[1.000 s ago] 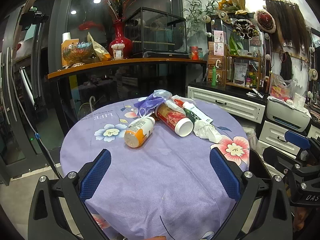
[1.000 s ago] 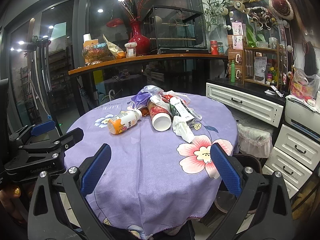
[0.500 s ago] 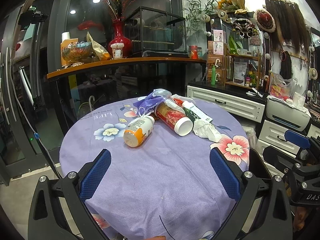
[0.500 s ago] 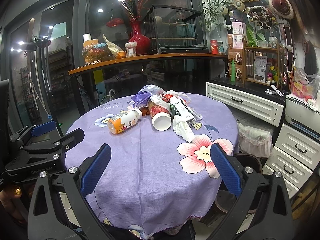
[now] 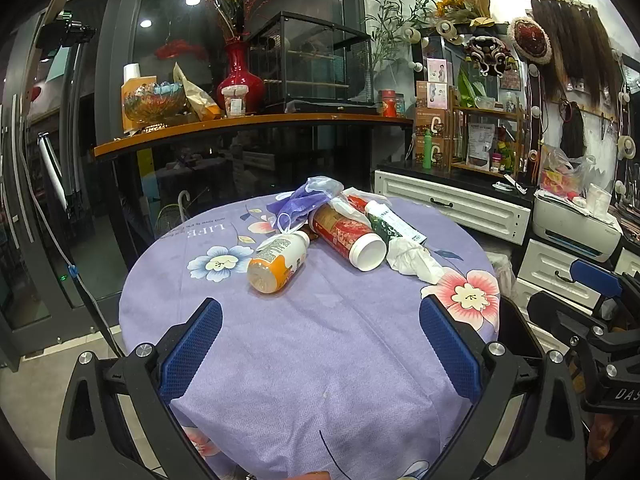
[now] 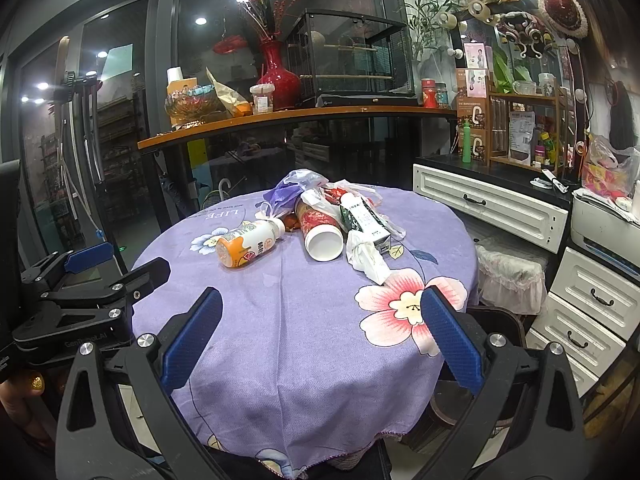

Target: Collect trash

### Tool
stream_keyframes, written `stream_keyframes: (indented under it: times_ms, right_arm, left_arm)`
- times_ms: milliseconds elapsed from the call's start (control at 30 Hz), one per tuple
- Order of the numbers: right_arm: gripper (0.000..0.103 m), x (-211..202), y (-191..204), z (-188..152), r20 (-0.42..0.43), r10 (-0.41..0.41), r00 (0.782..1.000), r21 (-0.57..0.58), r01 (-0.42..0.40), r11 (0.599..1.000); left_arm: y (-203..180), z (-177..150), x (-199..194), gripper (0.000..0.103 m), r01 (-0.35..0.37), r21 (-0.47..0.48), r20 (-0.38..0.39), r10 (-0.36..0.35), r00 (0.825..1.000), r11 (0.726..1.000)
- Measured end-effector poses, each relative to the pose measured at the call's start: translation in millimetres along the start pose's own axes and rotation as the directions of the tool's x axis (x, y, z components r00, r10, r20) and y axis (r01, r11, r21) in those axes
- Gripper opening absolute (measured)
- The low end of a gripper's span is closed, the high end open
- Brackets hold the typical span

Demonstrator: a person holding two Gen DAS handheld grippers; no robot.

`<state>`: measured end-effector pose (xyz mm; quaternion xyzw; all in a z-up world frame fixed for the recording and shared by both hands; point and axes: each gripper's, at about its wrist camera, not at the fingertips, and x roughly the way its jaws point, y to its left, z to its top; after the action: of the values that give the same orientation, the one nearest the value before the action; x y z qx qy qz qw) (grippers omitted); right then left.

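Left claw (image 5: 320,348): spread wide, empty, hovering over the near part of the surface.
Right claw (image 6: 320,340): spread wide, empty, likewise short of the litter.
Surface (image 5: 320,360): round, under a purple flowered cloth.
Trash pile: at the far middle, well apart from both claws.
Red canister (image 5: 346,236): lying down, white end facing the claws.
Orange bottle (image 5: 278,258): on its side, just left of the canister.
Crumpled tissue (image 5: 412,258): right of the canister.
Progress: nothing appears collected; every item remains.
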<state>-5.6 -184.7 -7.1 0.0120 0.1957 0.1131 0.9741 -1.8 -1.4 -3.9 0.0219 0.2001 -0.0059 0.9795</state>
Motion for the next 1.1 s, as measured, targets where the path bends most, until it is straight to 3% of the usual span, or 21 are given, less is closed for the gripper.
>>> stream_keyframes:
  times_ms: [900, 1100]
  right_arm:
    - [0.098, 2, 2, 4, -0.004, -0.003, 1.0, 0.002, 0.003, 1.0]
    - [0.098, 5, 5, -6, -0.01, -0.004, 1.0, 0.005, 0.004, 1.0]
  left_arm:
    - [0, 0, 1, 0.098, 0.0, -0.003, -0.006, 0.0, 1.0, 1.0]
    - [-8, -19, 8, 0.098, 0.0, -0.004, -0.012, 0.0, 1.0, 1.0]
